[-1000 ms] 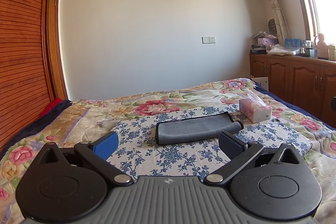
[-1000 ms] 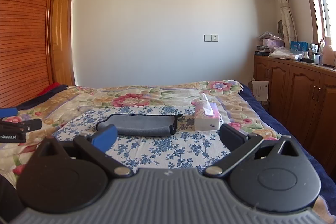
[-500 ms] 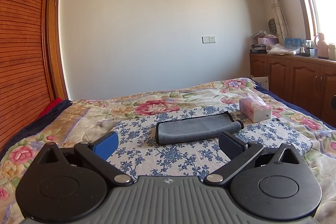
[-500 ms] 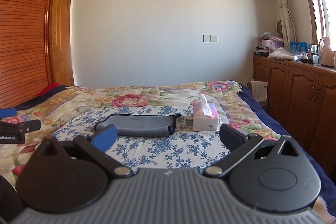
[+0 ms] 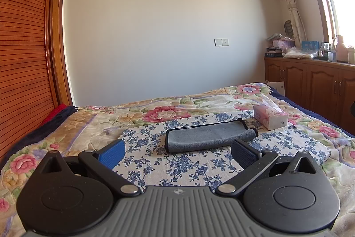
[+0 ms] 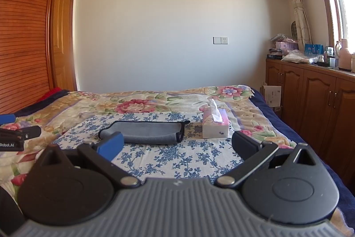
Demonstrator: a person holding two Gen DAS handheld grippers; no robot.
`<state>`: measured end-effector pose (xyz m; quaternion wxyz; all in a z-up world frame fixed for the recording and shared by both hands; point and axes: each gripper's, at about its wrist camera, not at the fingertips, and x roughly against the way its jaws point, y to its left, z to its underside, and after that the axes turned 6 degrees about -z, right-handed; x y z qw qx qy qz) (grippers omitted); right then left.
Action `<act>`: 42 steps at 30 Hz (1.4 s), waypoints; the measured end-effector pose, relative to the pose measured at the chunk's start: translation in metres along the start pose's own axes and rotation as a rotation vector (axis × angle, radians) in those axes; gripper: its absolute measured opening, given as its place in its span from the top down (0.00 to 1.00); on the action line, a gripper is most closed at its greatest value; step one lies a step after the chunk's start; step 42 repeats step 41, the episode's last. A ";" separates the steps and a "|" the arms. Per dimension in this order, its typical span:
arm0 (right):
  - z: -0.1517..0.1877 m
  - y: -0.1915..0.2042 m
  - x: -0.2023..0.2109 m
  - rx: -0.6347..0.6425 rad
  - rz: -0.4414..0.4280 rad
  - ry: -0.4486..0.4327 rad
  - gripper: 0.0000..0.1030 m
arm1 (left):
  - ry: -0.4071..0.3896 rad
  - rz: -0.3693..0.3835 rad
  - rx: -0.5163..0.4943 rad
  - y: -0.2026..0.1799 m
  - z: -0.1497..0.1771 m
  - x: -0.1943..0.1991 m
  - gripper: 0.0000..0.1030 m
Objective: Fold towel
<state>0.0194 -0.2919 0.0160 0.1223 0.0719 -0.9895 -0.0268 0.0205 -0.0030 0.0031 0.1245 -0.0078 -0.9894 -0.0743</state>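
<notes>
A grey towel with a black hem (image 5: 208, 136) lies folded into a long strip on a blue-flowered cloth (image 5: 155, 161) on the bed. It also shows in the right wrist view (image 6: 146, 132). My left gripper (image 5: 177, 153) is open and empty, held back from the towel's near edge. My right gripper (image 6: 177, 146) is open and empty, also short of the towel. The left gripper's tip (image 6: 13, 134) shows at the left edge of the right wrist view.
A pink tissue box (image 5: 269, 118) stands just right of the towel, also in the right wrist view (image 6: 215, 126). The bed has a floral quilt (image 5: 66, 137). Wooden cabinets (image 6: 310, 99) line the right wall. A slatted wooden wardrobe (image 5: 22, 48) is on the left.
Almost nothing has changed. Both grippers stay open and nearly still; the right wrist view has shifted very slightly.
</notes>
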 end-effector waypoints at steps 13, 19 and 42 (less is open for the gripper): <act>0.000 -0.001 0.000 0.000 0.002 0.000 0.00 | 0.002 -0.002 -0.002 0.001 0.000 0.000 0.00; 0.001 0.000 -0.001 0.002 0.004 -0.001 0.00 | 0.005 -0.003 -0.002 0.002 0.001 -0.001 0.00; 0.001 -0.001 -0.001 0.002 0.006 -0.002 0.00 | 0.006 -0.008 -0.005 0.004 0.003 -0.002 0.00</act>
